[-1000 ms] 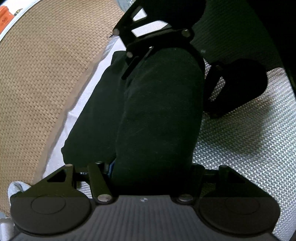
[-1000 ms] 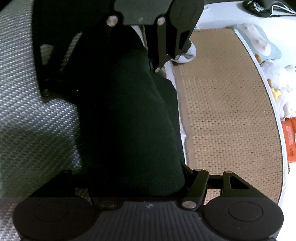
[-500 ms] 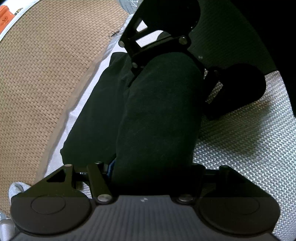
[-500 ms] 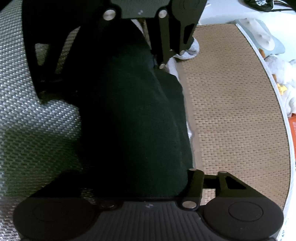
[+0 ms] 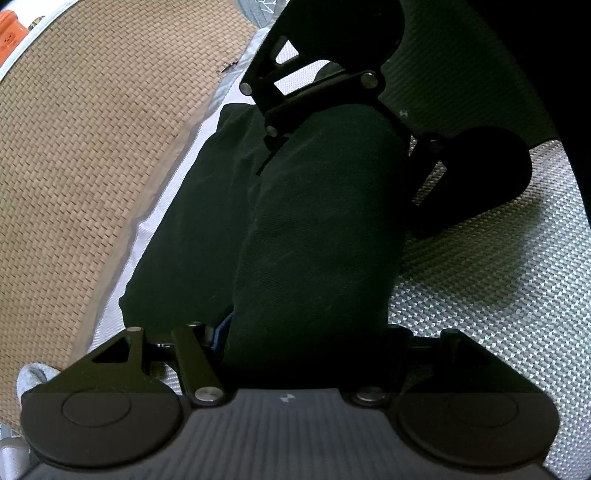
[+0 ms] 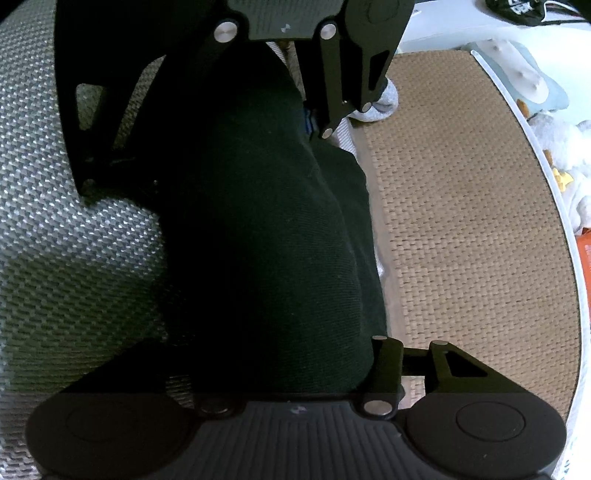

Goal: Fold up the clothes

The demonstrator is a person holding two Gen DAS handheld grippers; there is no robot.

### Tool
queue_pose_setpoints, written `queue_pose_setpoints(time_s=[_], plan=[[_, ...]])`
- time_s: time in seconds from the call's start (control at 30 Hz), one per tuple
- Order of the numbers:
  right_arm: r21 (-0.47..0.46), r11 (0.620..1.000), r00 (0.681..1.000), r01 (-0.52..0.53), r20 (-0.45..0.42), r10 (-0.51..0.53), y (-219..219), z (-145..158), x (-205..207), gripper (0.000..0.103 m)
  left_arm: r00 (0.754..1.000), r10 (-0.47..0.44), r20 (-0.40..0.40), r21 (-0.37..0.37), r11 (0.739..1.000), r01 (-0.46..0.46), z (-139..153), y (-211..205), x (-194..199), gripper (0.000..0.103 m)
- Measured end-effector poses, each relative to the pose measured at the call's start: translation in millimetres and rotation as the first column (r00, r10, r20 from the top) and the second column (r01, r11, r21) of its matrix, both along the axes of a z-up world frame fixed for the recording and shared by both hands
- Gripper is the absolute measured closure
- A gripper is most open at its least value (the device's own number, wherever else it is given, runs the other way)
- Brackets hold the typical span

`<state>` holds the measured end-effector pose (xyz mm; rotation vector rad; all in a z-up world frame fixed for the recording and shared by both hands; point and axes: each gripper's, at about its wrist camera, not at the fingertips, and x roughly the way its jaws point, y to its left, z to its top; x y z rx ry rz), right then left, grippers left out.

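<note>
A black garment [image 5: 317, 221], folded into a thick long bundle, lies between the two grippers, which face each other. In the left wrist view my left gripper [image 5: 306, 332] is shut on the near end, and the right gripper [image 5: 332, 110] clamps the far end. The right wrist view mirrors this: my right gripper [image 6: 280, 369] grips the near end of the garment [image 6: 266, 240], and the left gripper [image 6: 258, 110] holds the far end. A lower layer of the garment sticks out on the side toward the tan mat. The fingertips are hidden by cloth.
The bundle rests on a grey woven surface [image 5: 480, 295] next to a tan woven mat [image 5: 92, 147] with a white border. A small grey cloth [image 6: 380, 103] lies by the left gripper. Plush toys [image 6: 565, 166] and an orange item [image 5: 11, 33] sit beyond the mat's edge.
The right gripper's jaws have narrowed onto the bundle. Each gripper now shows a little farther up in the other's view. The garment stays held at both ends.
</note>
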<state>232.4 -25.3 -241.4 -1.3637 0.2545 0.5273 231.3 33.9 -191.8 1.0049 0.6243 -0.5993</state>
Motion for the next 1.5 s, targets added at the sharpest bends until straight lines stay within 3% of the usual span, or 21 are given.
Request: queue_pose_setpoints(time_s=[0.2, 0.4, 0.6, 0.9, 1.07, 1.23, 1.5], plan=[[-0.008, 1.0, 1.0, -0.008, 0.014, 0.008, 1.1, 3.1, 6.6, 0.039, 1.0, 0.005, -0.004, 0.001, 1.0, -0.005, 0.7, -0.6, 9.1, 0.036], [0.002, 1.0, 1.0, -0.013, 0.026, 0.013, 4.1, 3.5, 22.1, 0.038, 1.0, 0.012, -0.004, -0.001, 1.0, -0.012, -0.1, -2.1, 13.5, 0.035], [0.036, 0.999, 1.0, 0.001, -0.008, -0.001, 6.1, 6.1, 37.8, 0.051, 1.0, 0.016, 0.012, 0.003, 1.0, -0.016, -4.0, -4.8, 12.8, 0.035], [0.06, 0.998, 1.0, 0.002, -0.009, -0.002, 2.4, 7.3, 42.6, 0.055, 1.0, 0.019, 0.014, 0.017, 1.0, -0.02, -6.5, -9.5, 15.3, 0.036], [0.07, 0.998, 1.0, -0.007, -0.008, 0.007, -5.0, -1.6, 16.5, 0.056, 1.0, 0.018, 0.012, 0.025, 1.0, -0.019, -4.2, -14.0, 20.4, 0.039], [0.102, 0.995, 1.0, -0.018, 0.003, 0.018, -7.6, -2.3, 14.2, 0.057, 1.0, 0.018, 0.02, 0.053, 0.998, -0.019, -4.9, -14.5, 5.6, 0.041], [0.071, 0.997, 0.999, -0.024, -0.031, 0.026, 2.5, 6.2, 0.1, 0.06, 0.999, 0.036, -0.001, 0.092, 0.995, -0.036, -0.9, -12.7, -8.8, 0.045]])
